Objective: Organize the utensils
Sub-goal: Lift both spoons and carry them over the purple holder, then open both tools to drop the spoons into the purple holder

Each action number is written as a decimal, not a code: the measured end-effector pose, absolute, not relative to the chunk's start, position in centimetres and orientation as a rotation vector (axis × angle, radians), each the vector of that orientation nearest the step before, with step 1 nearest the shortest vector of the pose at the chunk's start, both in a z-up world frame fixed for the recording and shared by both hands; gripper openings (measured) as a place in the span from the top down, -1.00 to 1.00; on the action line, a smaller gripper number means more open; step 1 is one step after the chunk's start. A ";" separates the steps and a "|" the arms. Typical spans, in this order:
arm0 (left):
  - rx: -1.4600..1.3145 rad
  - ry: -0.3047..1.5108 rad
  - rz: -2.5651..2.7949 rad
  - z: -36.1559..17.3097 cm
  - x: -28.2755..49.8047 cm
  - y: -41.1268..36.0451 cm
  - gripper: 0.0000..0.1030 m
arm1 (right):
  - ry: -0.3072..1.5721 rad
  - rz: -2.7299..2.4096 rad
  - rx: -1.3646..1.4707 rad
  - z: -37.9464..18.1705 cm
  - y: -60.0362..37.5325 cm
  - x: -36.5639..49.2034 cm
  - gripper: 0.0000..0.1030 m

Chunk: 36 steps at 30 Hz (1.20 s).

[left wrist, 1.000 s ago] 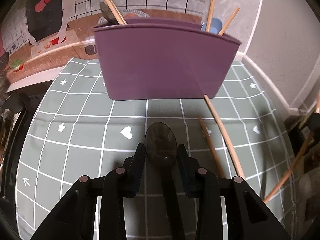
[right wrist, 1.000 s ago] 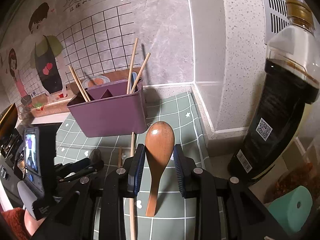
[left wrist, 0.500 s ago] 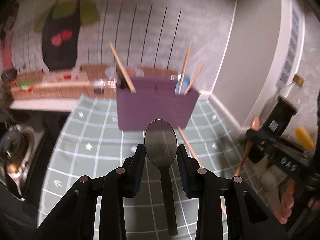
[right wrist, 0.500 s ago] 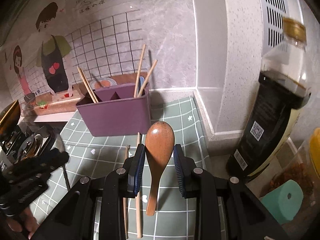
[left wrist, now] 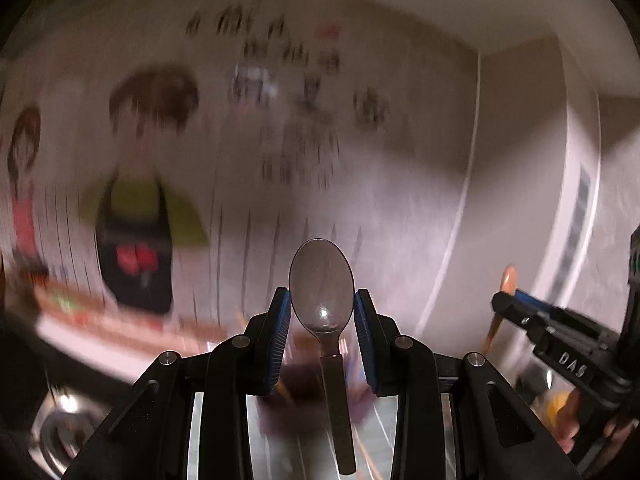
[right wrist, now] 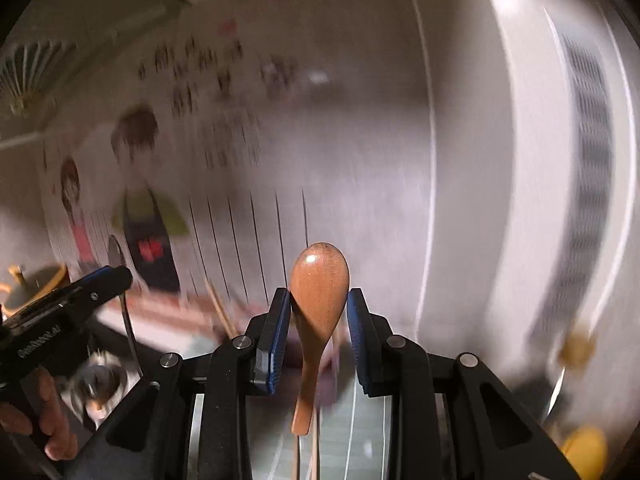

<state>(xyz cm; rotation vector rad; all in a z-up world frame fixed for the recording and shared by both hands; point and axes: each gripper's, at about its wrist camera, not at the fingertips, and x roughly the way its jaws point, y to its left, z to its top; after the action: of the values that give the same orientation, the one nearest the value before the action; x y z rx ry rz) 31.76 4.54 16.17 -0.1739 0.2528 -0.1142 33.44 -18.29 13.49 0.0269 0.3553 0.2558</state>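
Left gripper: fingers clamped on a dark spoon, bowl up
Right gripper: fingers clamped on a wooden spoon, bowl up
Progress: 2 spoons held aloft, neither stowed; chopsticks remained below
Unclear: purple holder a blur under the fingers; wall smeared

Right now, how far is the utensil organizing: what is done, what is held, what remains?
Done: cannot be judged; the purple holder is only a blur low in both views.
In hand: the left gripper grips a dark spoon; the right gripper grips a wooden spoon, both raised.
Left: both spoons must go in, plus chopsticks lying on the mat.
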 end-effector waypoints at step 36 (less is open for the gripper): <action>-0.247 0.528 -0.057 0.5 49.2 4.6 0.35 | 0.624 0.304 -0.051 1.1 -12.2 51.0 0.48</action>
<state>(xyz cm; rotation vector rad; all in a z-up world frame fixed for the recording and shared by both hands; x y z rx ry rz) 49.24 4.58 0.54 -0.2466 0.5278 -0.0571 51.00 -12.21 1.07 -0.0509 0.6239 0.3040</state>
